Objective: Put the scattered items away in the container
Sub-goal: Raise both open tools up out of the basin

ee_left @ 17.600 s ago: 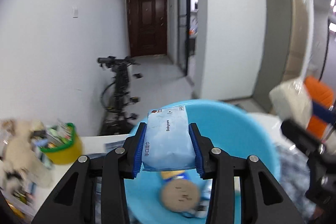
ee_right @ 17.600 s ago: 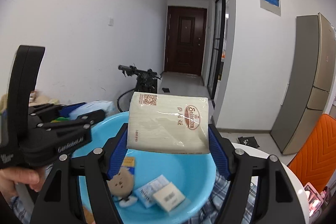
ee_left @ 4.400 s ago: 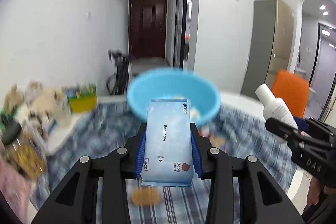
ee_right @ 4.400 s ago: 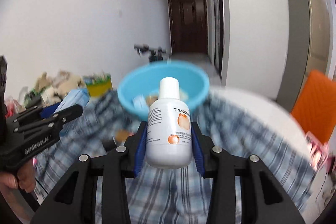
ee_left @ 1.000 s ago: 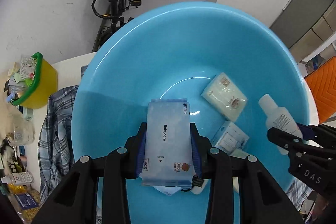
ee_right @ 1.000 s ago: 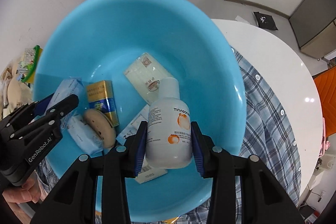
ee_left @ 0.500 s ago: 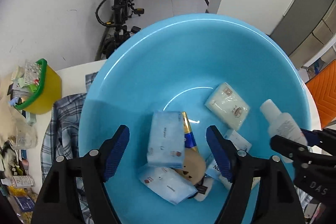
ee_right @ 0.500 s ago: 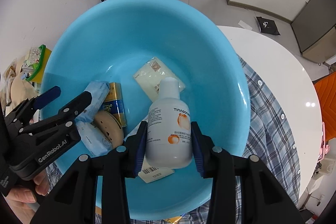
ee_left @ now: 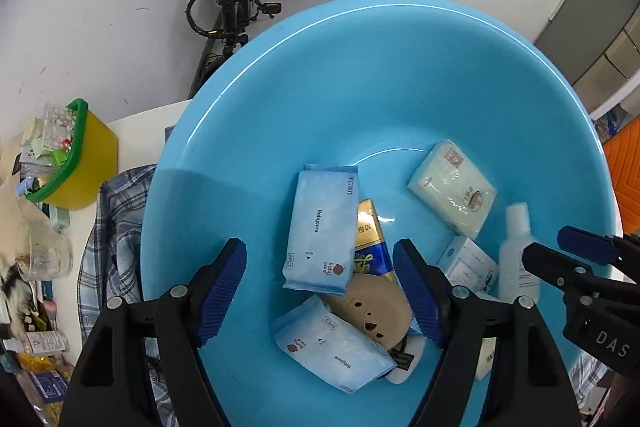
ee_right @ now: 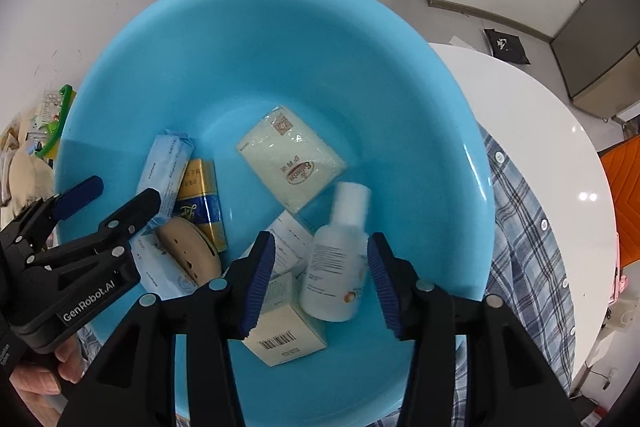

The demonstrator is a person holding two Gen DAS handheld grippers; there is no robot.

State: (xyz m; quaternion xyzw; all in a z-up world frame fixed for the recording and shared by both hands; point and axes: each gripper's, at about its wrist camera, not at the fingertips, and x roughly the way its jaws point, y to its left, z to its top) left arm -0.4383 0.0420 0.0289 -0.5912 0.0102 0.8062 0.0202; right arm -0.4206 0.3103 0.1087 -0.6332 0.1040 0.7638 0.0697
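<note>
Left wrist view: left gripper (ee_left: 320,287) spread wide above basin (ee_left: 400,75), empty; wipes pack (ee_left: 322,227) lies inside. Right gripper (ee_right: 322,277) also spread over basin, pointing down; bottle (ee_right: 338,263) loose between its fingers, blurred, inside basin.

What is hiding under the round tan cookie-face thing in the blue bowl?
The round tan face pad rests on a gold-and-blue packet and a pale blue wipes pack. Anything directly beneath is covered.
</note>
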